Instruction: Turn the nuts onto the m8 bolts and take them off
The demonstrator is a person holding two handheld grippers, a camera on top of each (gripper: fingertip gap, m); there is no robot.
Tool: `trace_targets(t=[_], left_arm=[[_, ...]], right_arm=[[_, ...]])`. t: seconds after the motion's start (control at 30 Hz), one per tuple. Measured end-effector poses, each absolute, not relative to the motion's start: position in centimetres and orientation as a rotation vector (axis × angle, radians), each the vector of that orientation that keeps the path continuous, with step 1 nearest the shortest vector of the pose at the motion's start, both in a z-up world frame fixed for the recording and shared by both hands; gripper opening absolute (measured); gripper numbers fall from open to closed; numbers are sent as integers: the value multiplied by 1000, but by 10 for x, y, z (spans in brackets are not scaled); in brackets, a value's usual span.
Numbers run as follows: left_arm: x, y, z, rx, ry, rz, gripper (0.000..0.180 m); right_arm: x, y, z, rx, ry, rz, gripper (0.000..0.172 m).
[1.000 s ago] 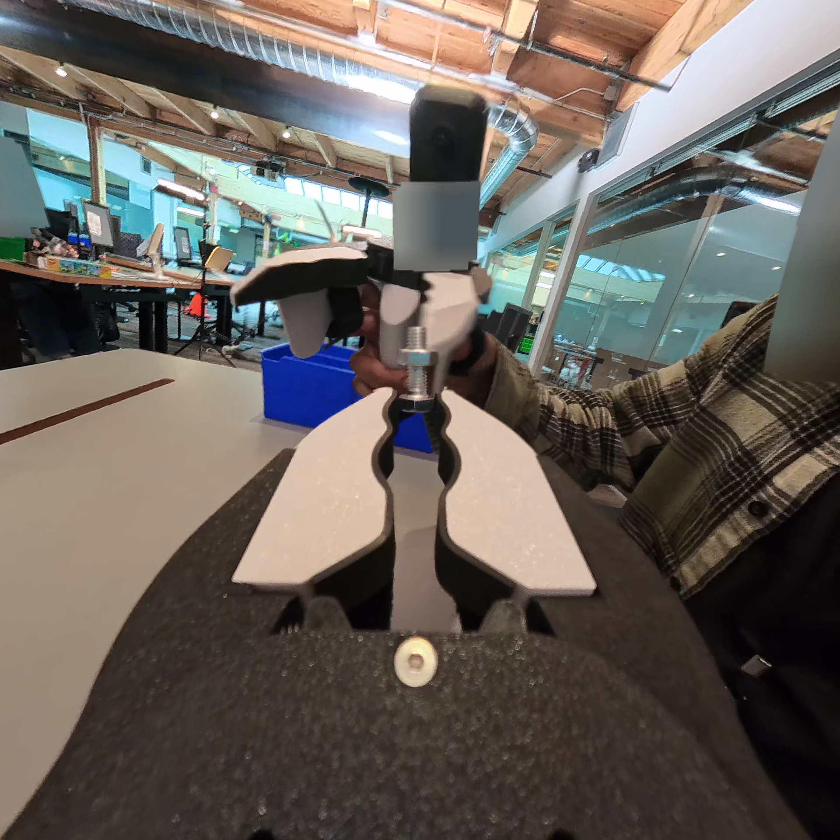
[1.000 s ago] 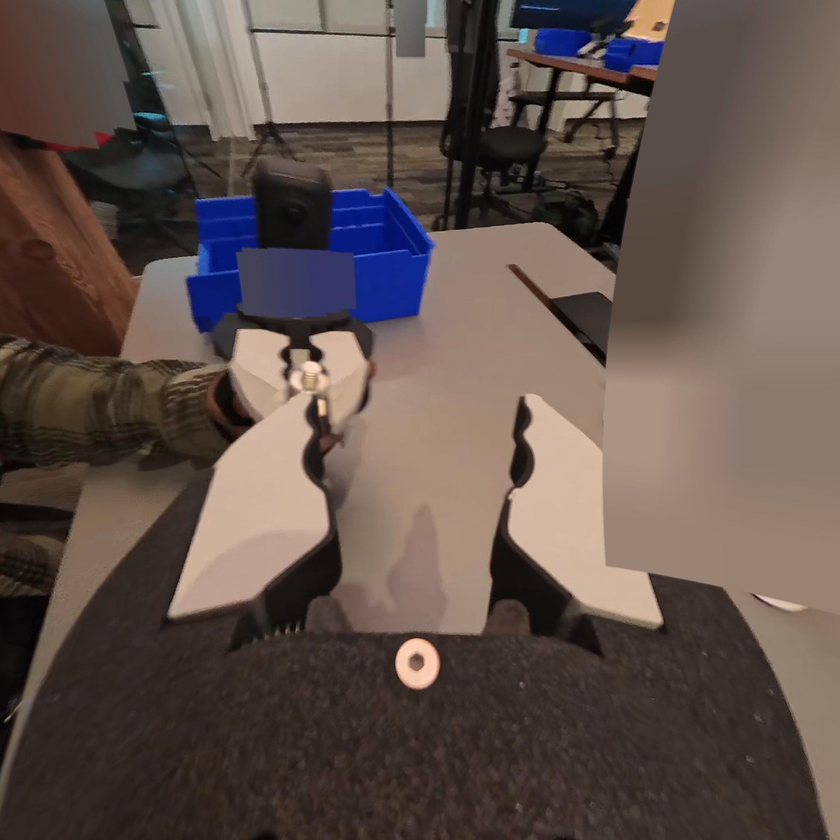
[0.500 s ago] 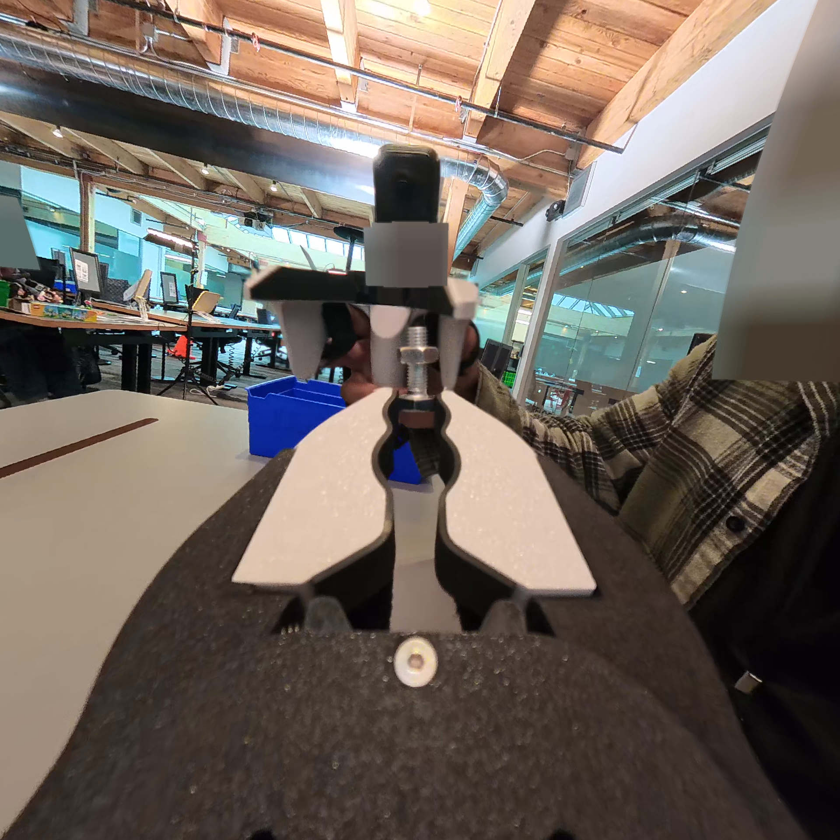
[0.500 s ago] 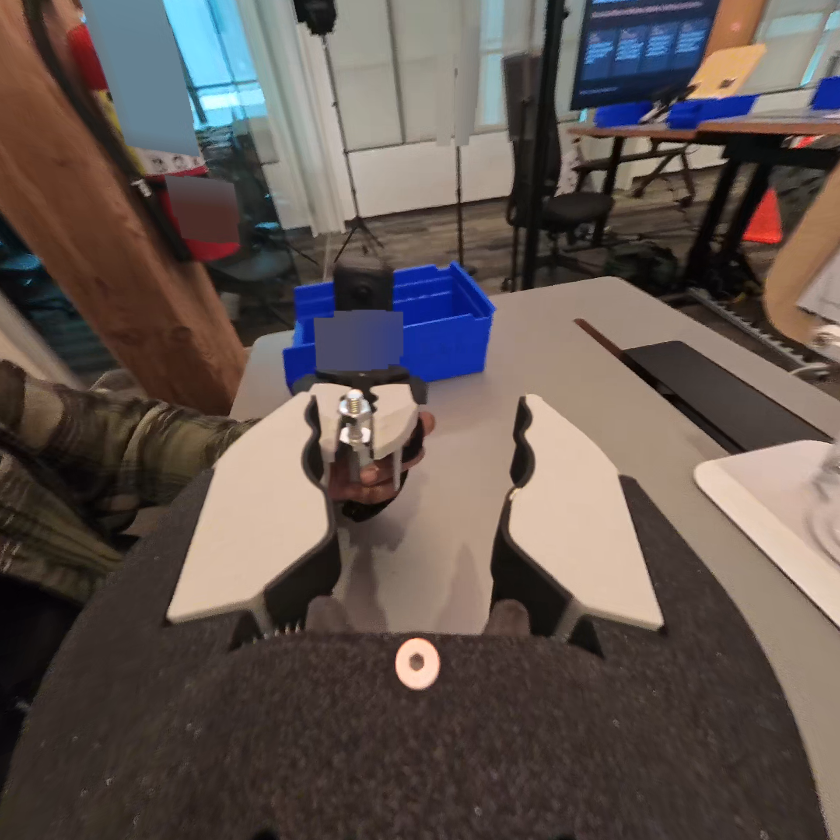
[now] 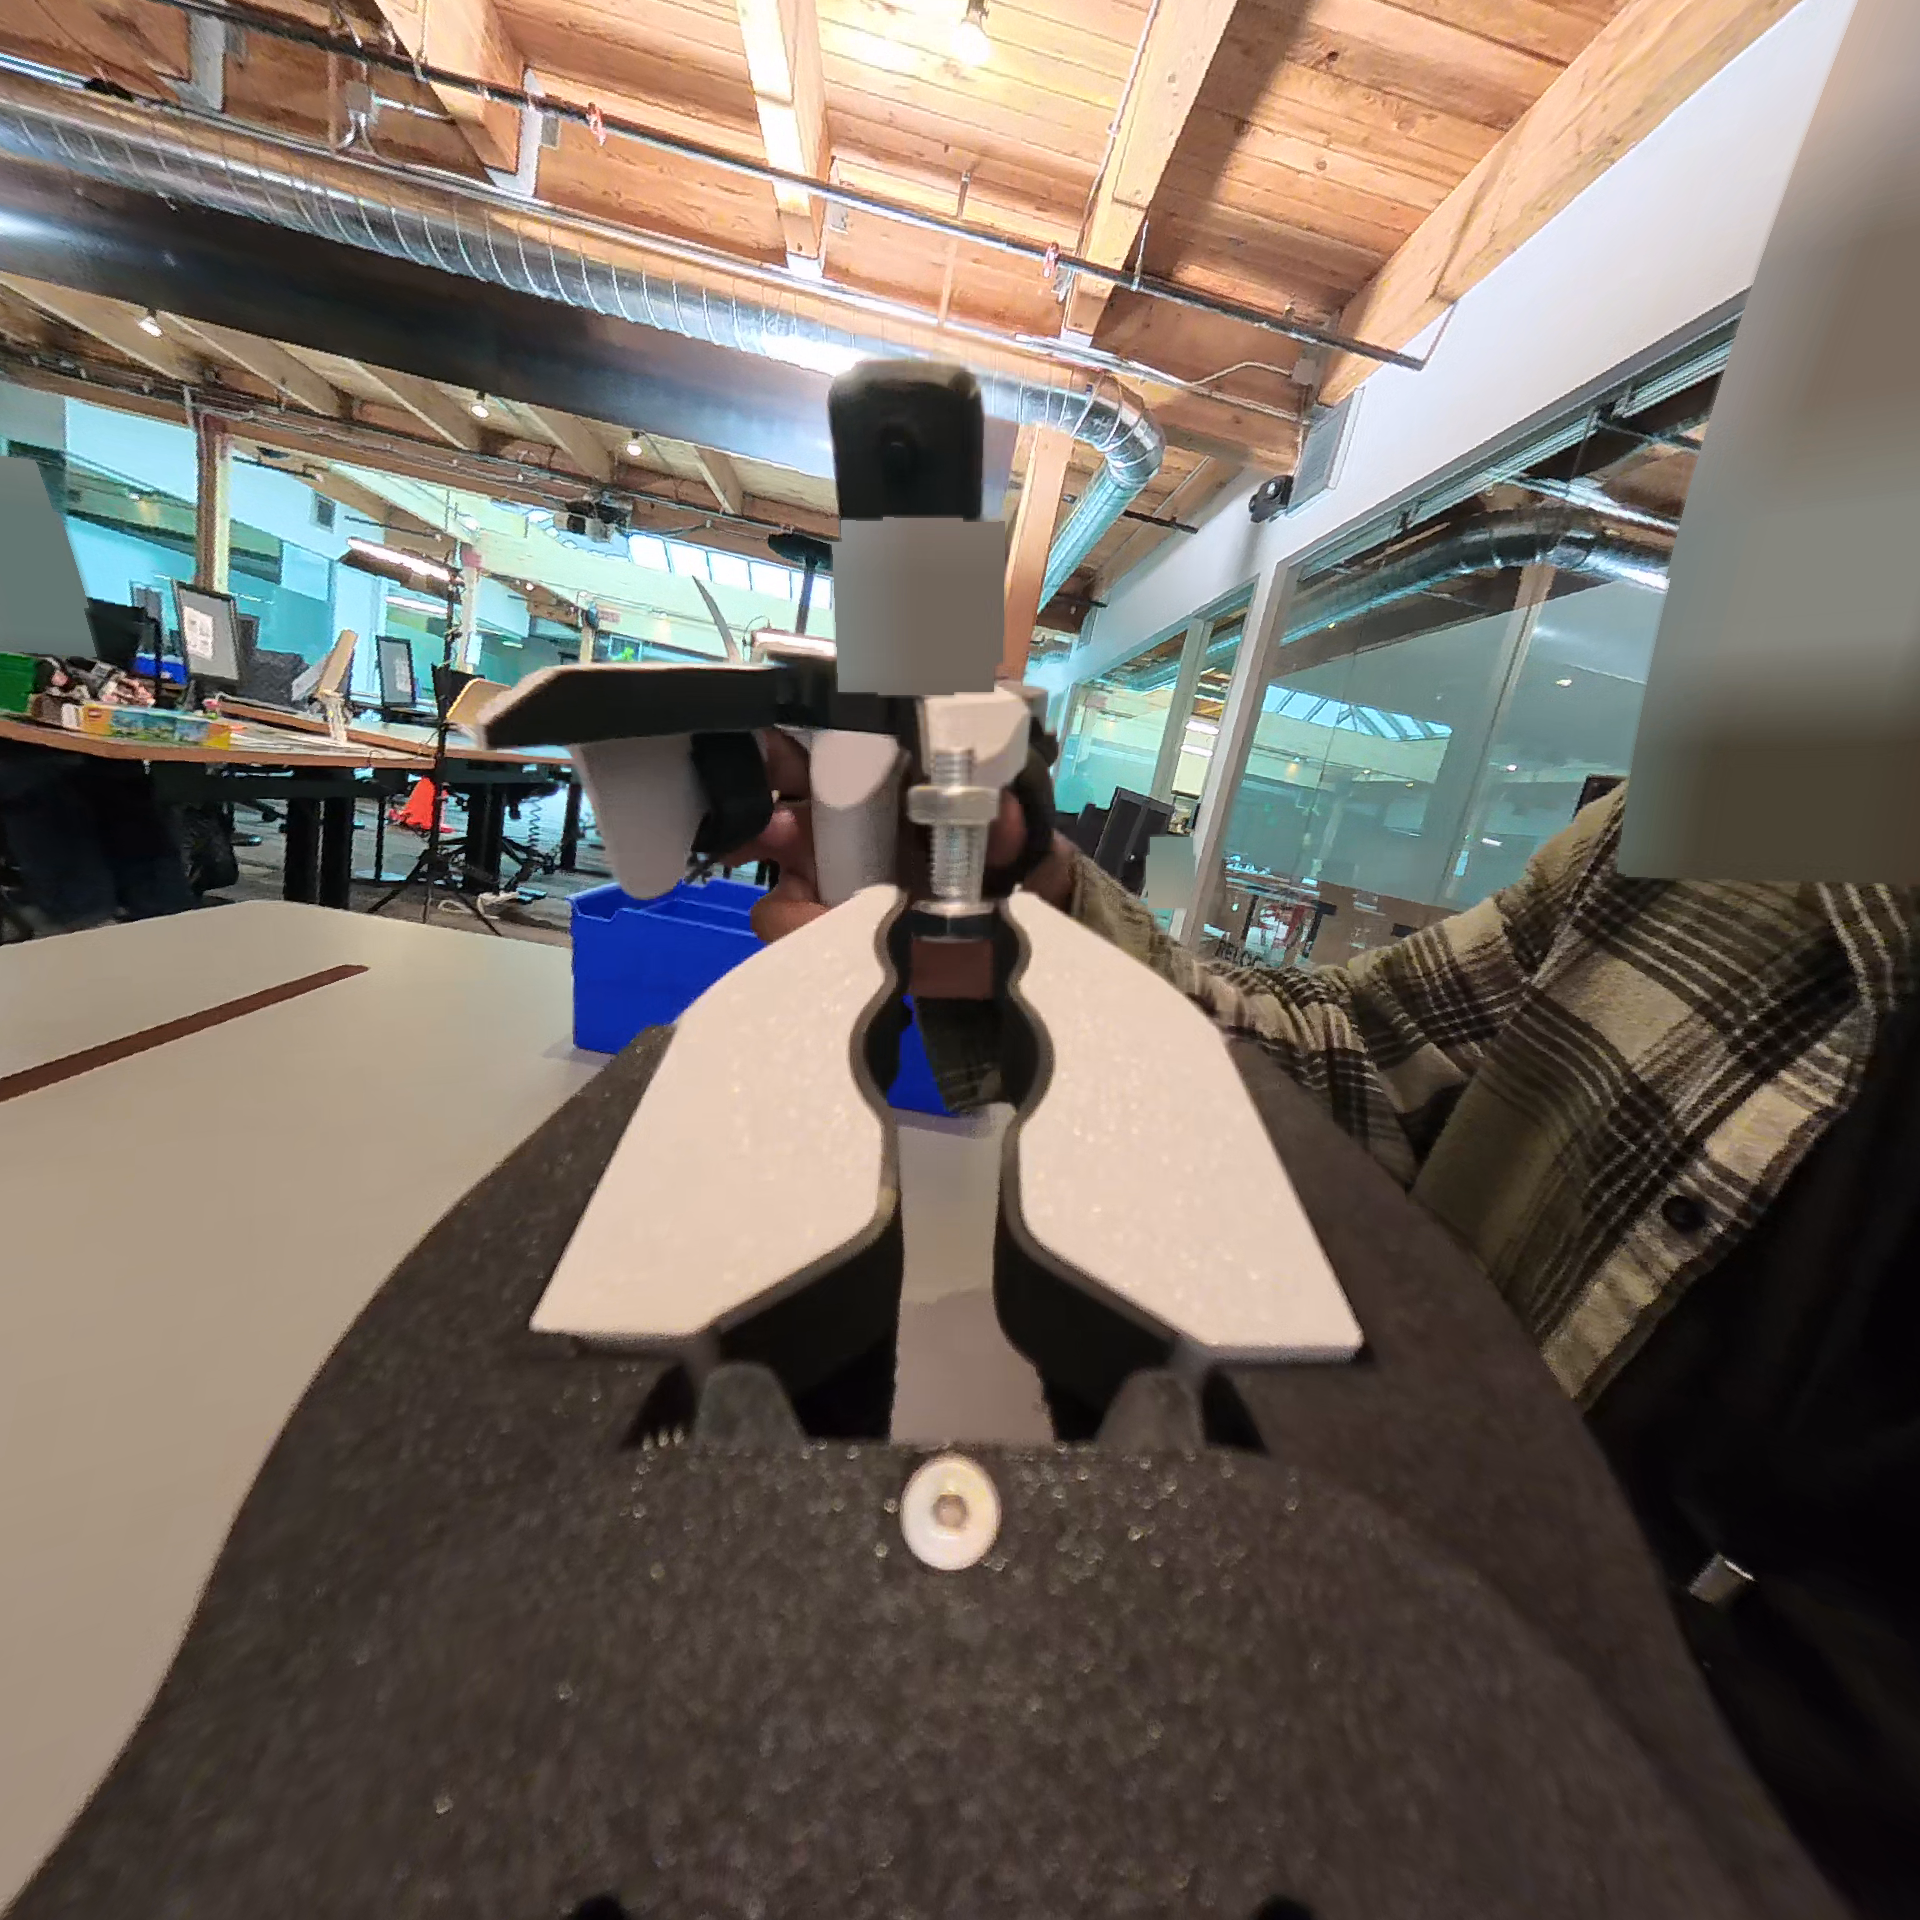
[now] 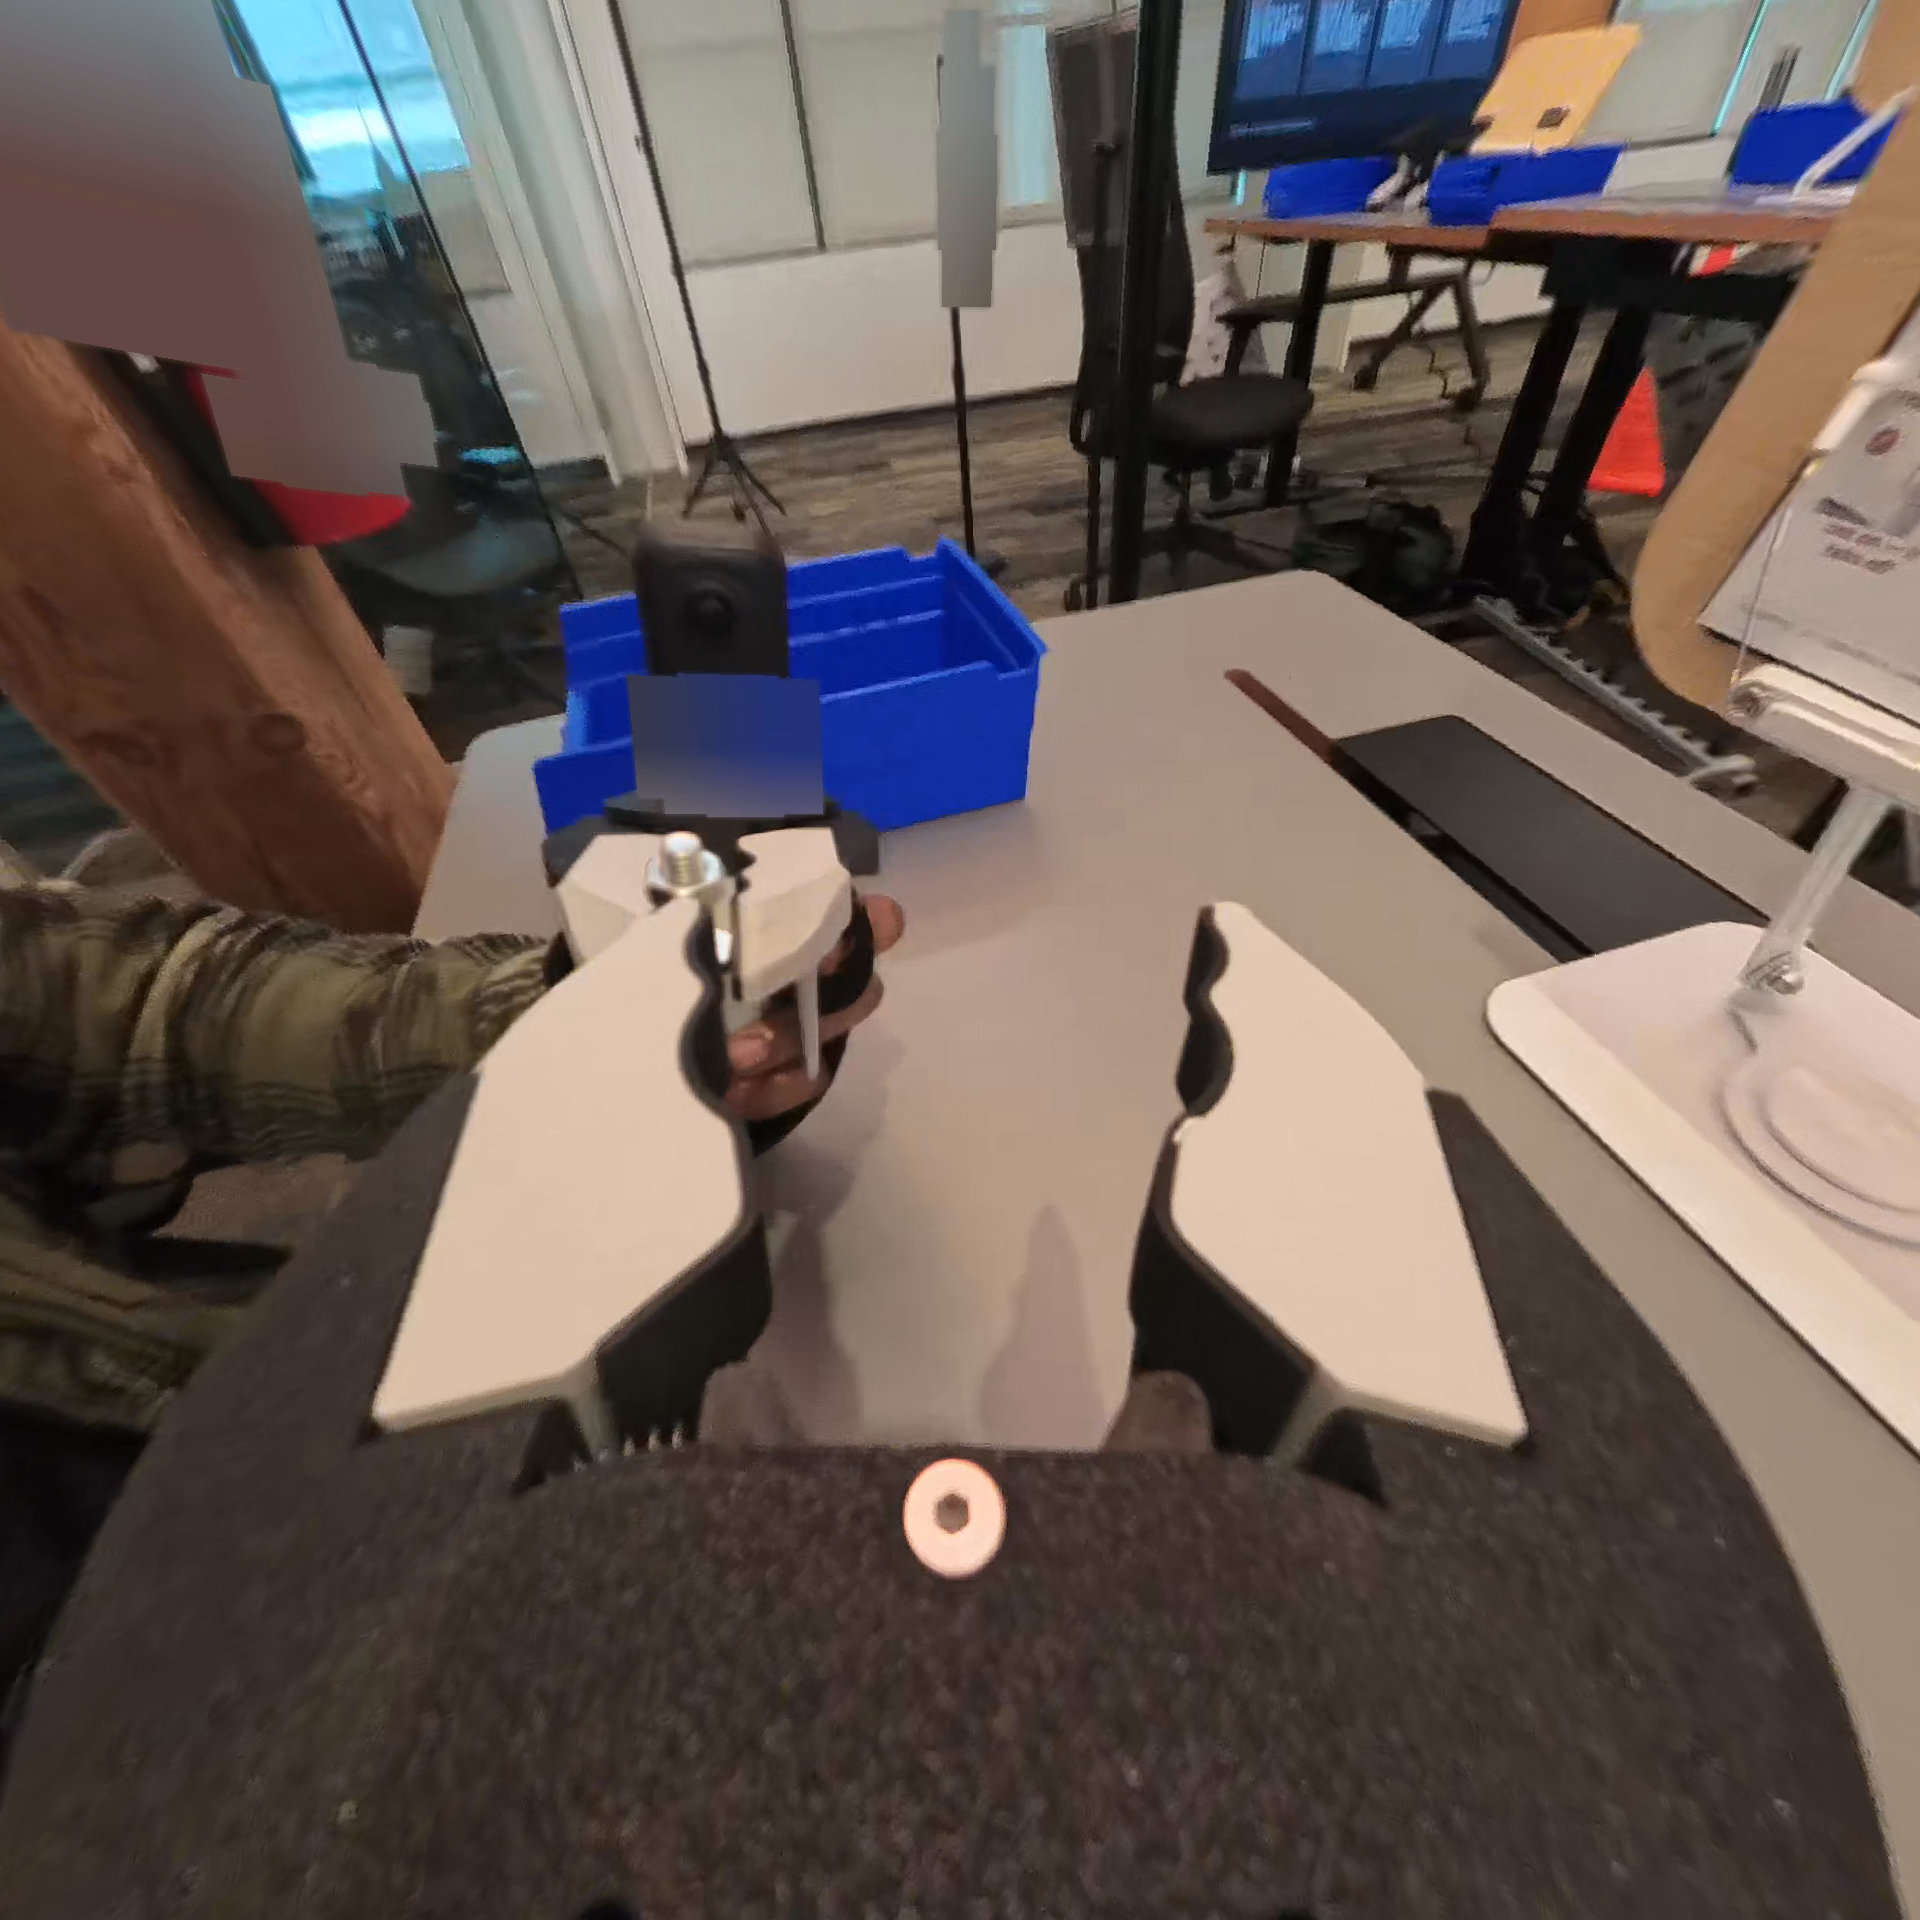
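My left claw (image 5: 951, 920) stays clenched on the head of the upright silver threaded bolt (image 5: 950, 854) at frame centre, its silver hex nut (image 5: 950, 803) near the tip; my right claw (image 6: 951, 971) has widened, released, so the nut awaits regripping

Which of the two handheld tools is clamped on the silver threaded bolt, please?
The left tool: its white fingers pinch the silver threaded bolt's head, steel hex nut above. The right tool gapes wide, holding nothing.

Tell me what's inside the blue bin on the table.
The blue bin shows inner dividers and bare blue walls where visible. The left hand-held gripper and its camera cover the bin's left part, so anything there stays hidden.
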State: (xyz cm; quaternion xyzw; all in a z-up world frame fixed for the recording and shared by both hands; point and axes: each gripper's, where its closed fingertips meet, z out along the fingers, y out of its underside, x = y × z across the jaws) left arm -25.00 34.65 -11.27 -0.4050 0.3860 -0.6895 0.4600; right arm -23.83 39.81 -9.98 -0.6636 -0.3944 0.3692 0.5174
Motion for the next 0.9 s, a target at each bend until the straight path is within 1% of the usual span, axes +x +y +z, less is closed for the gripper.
trace_targets(t=[0.1, 0.2, 0.23, 0.27, 0.3, 0.37, 0.57, 0.6, 0.8, 0.9], left_arm=[[-251, 348, -112, -998, 945, -1695, 14], [-248, 345, -113, -997, 957, -1699, 14], [-248, 345, -113, -1002, 957, -1691, 14], [-249, 346, -113, -1003, 950, -1687, 14], [-251, 347, -111, -992, 944, -1696, 14], [-253, 349, -110, -990, 934, -1692, 14], [-251, 346, -110, -991, 944, -1690, 14], [-253, 347, -110, -986, 937, -1692, 14], [-253, 346, -108, -977, 939, -1697, 14], [-253, 346, -109, -983, 943, -1684, 14]], right_arm=[[-245, 388, -89, -1536, -941, 982, 84], [-258, 386, -100, -1568, -1017, 907, 87], [-255, 390, -103, -1582, -1018, 870, 92], [-249, 393, -104, -1588, -1009, 865, 93], [-243, 397, -102, -1590, -984, 861, 85], [-242, 393, -94, -1559, -964, 920, 83], [-254, 392, -97, -1567, -1010, 892, 89], [-249, 394, -96, -1570, -1001, 890, 82], [-258, 382, -89, -1523, -1029, 944, 83], [-255, 391, -94, -1563, -1021, 889, 86]])
